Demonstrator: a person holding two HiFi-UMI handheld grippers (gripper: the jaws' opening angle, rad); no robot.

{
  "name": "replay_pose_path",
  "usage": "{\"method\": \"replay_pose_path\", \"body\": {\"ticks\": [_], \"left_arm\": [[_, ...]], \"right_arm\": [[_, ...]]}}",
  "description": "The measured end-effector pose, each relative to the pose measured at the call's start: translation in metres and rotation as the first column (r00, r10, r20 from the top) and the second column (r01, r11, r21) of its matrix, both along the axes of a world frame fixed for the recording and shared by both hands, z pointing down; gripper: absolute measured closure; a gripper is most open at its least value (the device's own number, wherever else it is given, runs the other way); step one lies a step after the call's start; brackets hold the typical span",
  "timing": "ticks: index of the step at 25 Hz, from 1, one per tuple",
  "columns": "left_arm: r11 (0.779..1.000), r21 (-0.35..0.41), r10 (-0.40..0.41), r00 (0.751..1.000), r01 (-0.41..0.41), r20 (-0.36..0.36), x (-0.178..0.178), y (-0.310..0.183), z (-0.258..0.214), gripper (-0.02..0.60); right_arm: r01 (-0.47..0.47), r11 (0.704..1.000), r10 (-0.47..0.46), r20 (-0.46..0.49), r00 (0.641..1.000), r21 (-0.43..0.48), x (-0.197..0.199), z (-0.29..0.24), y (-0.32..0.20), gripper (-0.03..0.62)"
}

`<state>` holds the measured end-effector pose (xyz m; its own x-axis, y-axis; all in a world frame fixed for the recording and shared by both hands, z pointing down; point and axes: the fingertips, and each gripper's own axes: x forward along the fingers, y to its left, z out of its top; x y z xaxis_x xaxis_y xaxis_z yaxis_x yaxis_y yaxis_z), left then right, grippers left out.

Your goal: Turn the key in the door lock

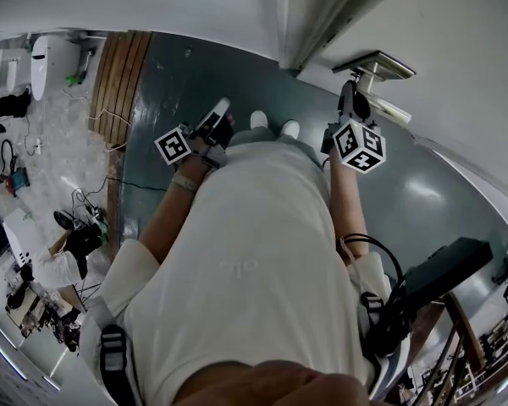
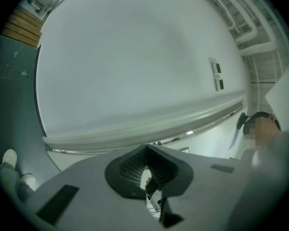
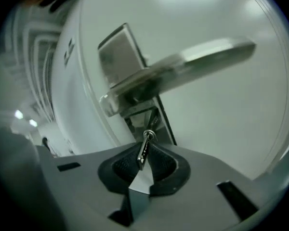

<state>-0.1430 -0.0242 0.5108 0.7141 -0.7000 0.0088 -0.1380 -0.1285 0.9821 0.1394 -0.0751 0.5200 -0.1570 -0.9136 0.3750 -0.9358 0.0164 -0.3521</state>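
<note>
Key [image 3: 144,149] pinched between right gripper [image 3: 143,159] jaws, just under door handle [image 3: 183,64]; left gripper [image 2: 147,148] closed on nothing.

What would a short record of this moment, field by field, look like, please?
Right claw: shut on the key
Key: seen edge-on, its far end at the lock plate
Lock plate: just below the door handle
Door handle: lever, roughly level
Left claw: shut, nothing in it, pointed at a bare white wall, off the lock
</note>
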Motion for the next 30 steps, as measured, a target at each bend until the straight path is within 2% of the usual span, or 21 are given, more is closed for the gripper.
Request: {"method": "replay_pose_path", "body": {"ticks": [2, 5, 7, 9, 10, 12, 15, 18, 19, 20, 22, 23, 24, 26, 30], "left_arm": [[1.000, 0.000, 0.003, 1.000, -0.003, -0.002, 0.0009, -0.0016, 0.0001, 0.574], [1.000, -0.005, 0.004, 1.000, -0.004, -0.007, 0.0017, -0.0040, 0.0003, 0.574], [1.000, -0.004, 0.006, 1.000, -0.006, -0.006, 0.0024, -0.0050, 0.0006, 0.574], [1.000, -0.004, 0.006, 1.000, -0.006, -0.005, 0.0026, -0.0052, 0.0007, 0.574], [1.000, -0.005, 0.006, 1.000, -0.006, -0.004, 0.0026, -0.0052, 0.0008, 0.574], [1.000, -0.005, 0.005, 1.000, -0.005, -0.004, 0.0026, -0.0053, 0.0003, 0.574], [1.000, -0.008, 0.000, 1.000, -0.001, -0.005, 0.0021, -0.0052, 0.0005, 0.574], [1.000, -0.012, -0.003, 1.000, 0.003, -0.007, 0.0012, -0.0050, 0.0002, 0.574], [1.000, -0.013, -0.004, 1.000, 0.004, -0.006, 0.0008, -0.0051, -0.0001, 0.574], [1.000, -0.013, -0.004, 1.000, 0.004, -0.004, 0.0006, -0.0052, -0.0004, 0.574], [1.000, -0.012, -0.002, 1.000, 0.002, 0.001, 0.0006, -0.0051, -0.0004, 0.574], [1.000, -0.012, -0.001, 1.000, 0.001, 0.002, 0.0007, -0.0050, -0.0002, 0.574], [1.000, -0.011, 0.000, 1.000, 0.000, 0.002, 0.0008, -0.0049, 0.0000, 0.574], [1.000, -0.015, -0.002, 1.000, 0.002, 0.000, 0.0007, -0.0045, 0.0005, 0.574], [1.000, -0.021, -0.002, 1.000, 0.002, -0.003, 0.0007, -0.0038, 0.0015, 0.574]], "right_arm": [[-0.014, 1.000, 0.013, 0.205, 0.979, 0.001, -0.0004, -0.0005, -0.0013, 0.546], [-0.009, 1.000, 0.008, 0.412, 0.911, 0.001, -0.0027, -0.0016, -0.0032, 0.548], [-0.015, 1.000, 0.016, 0.541, 0.841, -0.005, -0.0037, -0.0028, -0.0038, 0.553], [-0.034, 0.999, 0.047, 0.664, 0.746, -0.032, -0.0027, -0.0010, -0.0023, 0.554], [-0.040, 0.998, 0.066, 0.702, 0.709, -0.054, -0.0016, 0.0013, -0.0006, 0.554], [-0.033, 0.997, 0.077, 0.745, 0.663, -0.073, 0.0002, 0.0045, 0.0011, 0.554], [-0.005, 0.998, 0.048, 0.819, 0.571, -0.055, 0.0000, 0.0039, -0.0002, 0.554], [0.004, 0.999, 0.041, 0.868, 0.495, -0.050, -0.0010, 0.0026, -0.0009, 0.553], [0.000, 0.999, 0.044, 0.893, 0.448, -0.049, -0.0010, 0.0026, -0.0010, 0.553], [-0.010, 0.999, 0.046, 0.924, 0.379, -0.045, -0.0007, 0.0029, -0.0010, 0.553], [-0.032, 0.999, 0.041, 0.976, 0.214, -0.035, 0.0000, 0.0036, -0.0007, 0.554], [-0.040, 0.999, 0.038, 0.987, 0.157, -0.032, 0.0004, 0.0042, -0.0005, 0.554], [-0.045, 0.999, 0.033, 0.991, 0.126, -0.028, 0.0008, 0.0047, -0.0003, 0.554], [-0.044, 0.999, 0.023, 0.994, 0.102, -0.019, 0.0008, 0.0049, -0.0001, 0.554], [-0.035, 0.999, 0.013, 0.995, 0.103, -0.010, 0.0003, 0.0054, 0.0004, 0.554]]}}
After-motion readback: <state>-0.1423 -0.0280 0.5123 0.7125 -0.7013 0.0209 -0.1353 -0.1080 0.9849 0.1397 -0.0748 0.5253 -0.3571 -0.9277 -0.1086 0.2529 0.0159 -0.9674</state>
